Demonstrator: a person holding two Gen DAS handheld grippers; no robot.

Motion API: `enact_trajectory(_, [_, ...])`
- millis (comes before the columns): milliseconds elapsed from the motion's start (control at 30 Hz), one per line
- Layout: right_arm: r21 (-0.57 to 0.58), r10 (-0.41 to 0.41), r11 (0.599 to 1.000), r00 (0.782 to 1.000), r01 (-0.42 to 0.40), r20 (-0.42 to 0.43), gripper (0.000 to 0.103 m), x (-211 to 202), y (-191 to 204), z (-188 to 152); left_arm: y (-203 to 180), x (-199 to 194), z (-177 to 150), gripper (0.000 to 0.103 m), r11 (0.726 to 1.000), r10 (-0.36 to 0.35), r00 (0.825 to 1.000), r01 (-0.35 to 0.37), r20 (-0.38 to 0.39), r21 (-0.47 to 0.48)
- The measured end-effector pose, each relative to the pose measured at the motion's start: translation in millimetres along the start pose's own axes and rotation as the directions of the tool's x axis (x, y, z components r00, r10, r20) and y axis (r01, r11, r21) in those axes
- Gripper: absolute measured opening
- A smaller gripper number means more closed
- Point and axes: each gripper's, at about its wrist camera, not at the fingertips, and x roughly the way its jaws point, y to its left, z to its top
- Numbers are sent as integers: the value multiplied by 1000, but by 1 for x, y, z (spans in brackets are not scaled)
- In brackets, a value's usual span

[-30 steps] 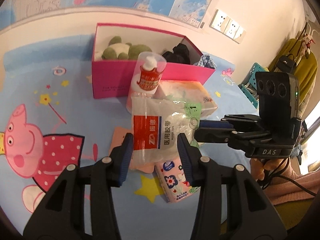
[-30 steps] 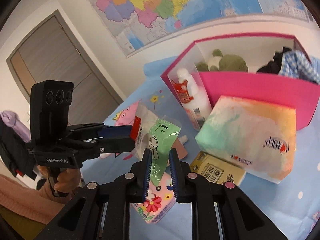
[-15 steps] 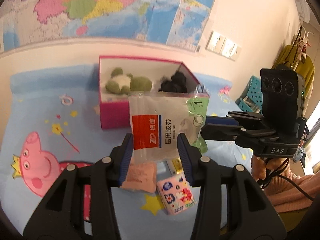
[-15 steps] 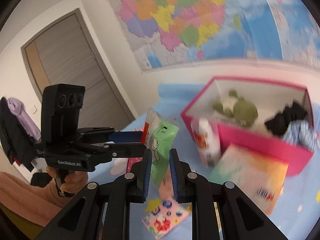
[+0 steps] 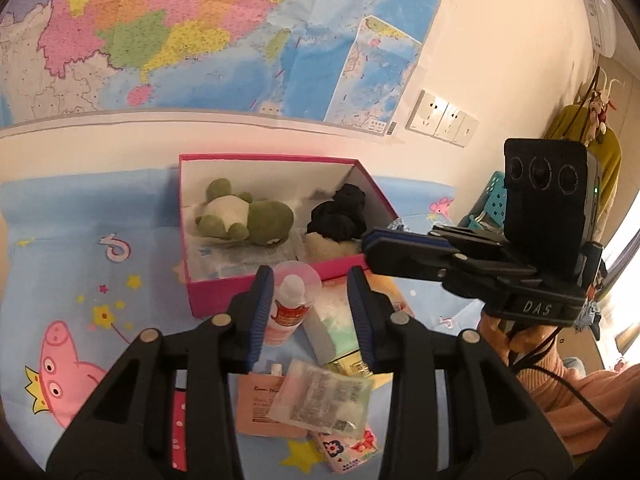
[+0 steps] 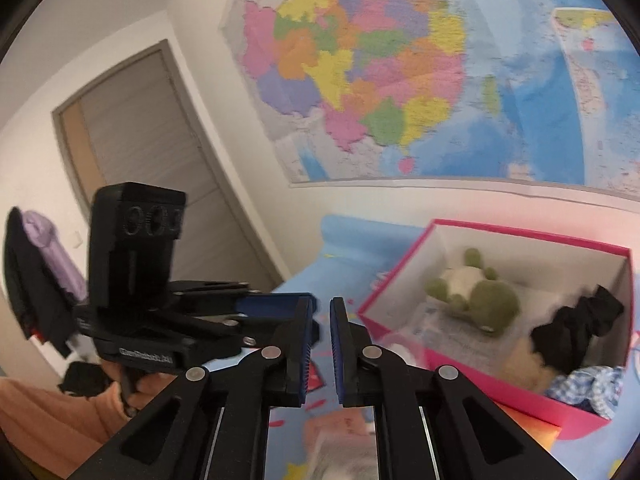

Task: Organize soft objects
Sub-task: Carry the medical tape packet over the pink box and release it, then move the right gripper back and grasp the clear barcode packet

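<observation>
The clear plastic bag of medical tape (image 5: 320,400) lies loose on the blue bed sheet, on top of a pink pouch (image 5: 256,404); neither gripper touches it. My left gripper (image 5: 310,280) hovers above it, jaws closing with nothing between them. My right gripper (image 6: 321,304) is shut and empty; in the left wrist view the right gripper (image 5: 370,242) hangs over the right corner of the pink box (image 5: 208,300). The box holds a green plush frog (image 5: 248,220), a black cloth (image 5: 340,216) and a checked cloth (image 6: 588,384).
In front of the box stand a capped bottle (image 5: 290,308) and a pastel tissue pack (image 5: 336,320), with a yellow carton (image 5: 352,364) and a floral tissue packet (image 5: 348,448) nearer. A wall with a map rises behind the bed. A person's hand and sleeve (image 5: 560,376) are at right.
The bag left both grippers and dropped onto the pouch on the bed. Both grippers rose, bringing the wall map into view, and both sets of jaws narrowed.
</observation>
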Motion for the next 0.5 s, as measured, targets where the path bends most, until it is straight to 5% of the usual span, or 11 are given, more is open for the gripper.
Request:
enact_trajectory(133, [48,9,999,997,-5,-71,20,-2,-11,-24,12,6,-17,43,1000,-6,999,5,-33,-16])
enact_trajectory(200, [80,11,997,993,-1,-121,34,-1,-16,-44,22,14,-31,45,999,-14,997,11,-73,-39])
enact_trajectory(500, [291,100,957,938,0,-331,39,8,-27,-137,45,58,-86,45,997,-8,966,-11,-259,-73])
